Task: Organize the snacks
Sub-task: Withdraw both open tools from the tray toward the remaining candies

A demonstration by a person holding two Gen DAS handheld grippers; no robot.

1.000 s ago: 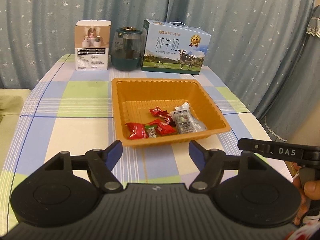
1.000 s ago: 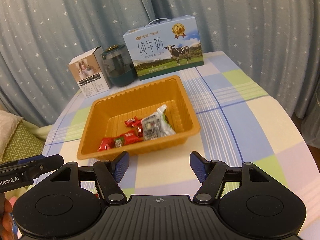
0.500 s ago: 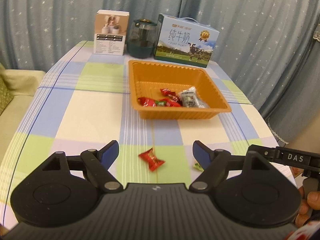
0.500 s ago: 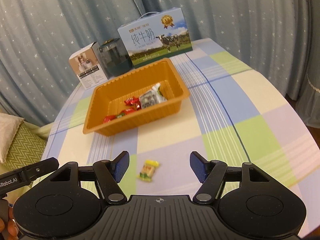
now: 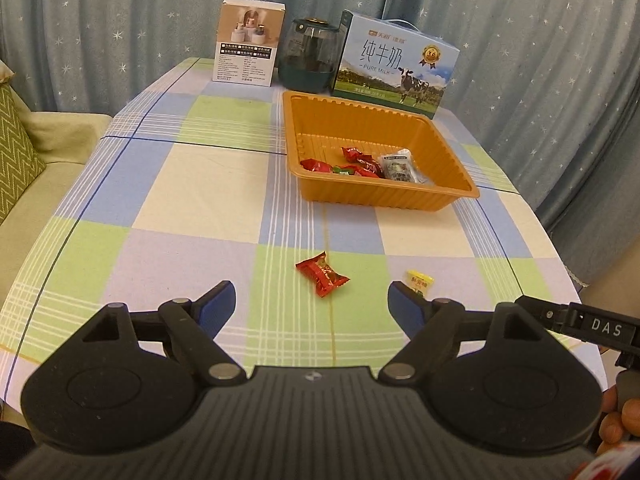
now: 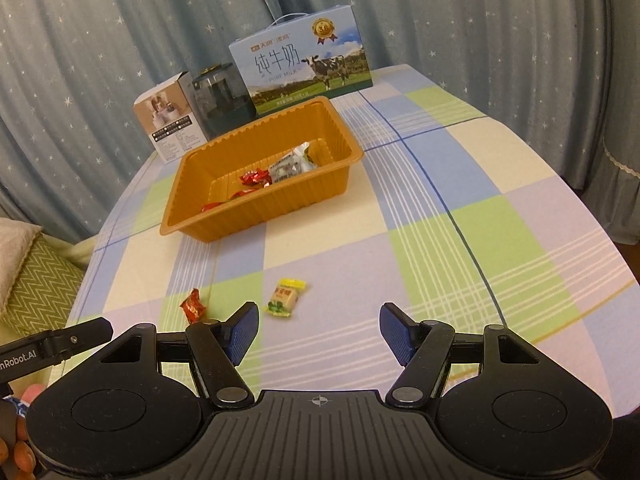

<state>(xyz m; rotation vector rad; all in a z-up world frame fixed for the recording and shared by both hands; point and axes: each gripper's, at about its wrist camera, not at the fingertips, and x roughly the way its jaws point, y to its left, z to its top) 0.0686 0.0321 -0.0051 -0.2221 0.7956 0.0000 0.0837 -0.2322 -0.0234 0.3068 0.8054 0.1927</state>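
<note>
- Your left gripper hovers over the near part of the checked tablecloth, jaws spread wide with nothing between the pads.
- A red candy lies loose on the cloth just beyond that gap, untouched.
- Your right gripper hangs beside it, jaws about half spread, nothing gripped.
- A yellow candy lies on the cloth just past the left blue pad of your right gripper, apart from it. In the left wrist view the same sweet sits just behind the right pad of the left gripper.
- In the right wrist view the red candy sits near left, next to the yellow one; the two do not touch.
- The orange tray stands farther back, right of centre, well apart from both loose sweets.
- Inside the tray, along its near wall: several red wrapped candies and one clear grey packet, bunched together.
- Behind the tray at the far edge, left to right: a small white box, a dark glass jar, a milk carton.
- A starred blue curtain hangs behind; a cushion lies off the table's left side.
- Your fingers show at the lower right of the left wrist view.
</note>
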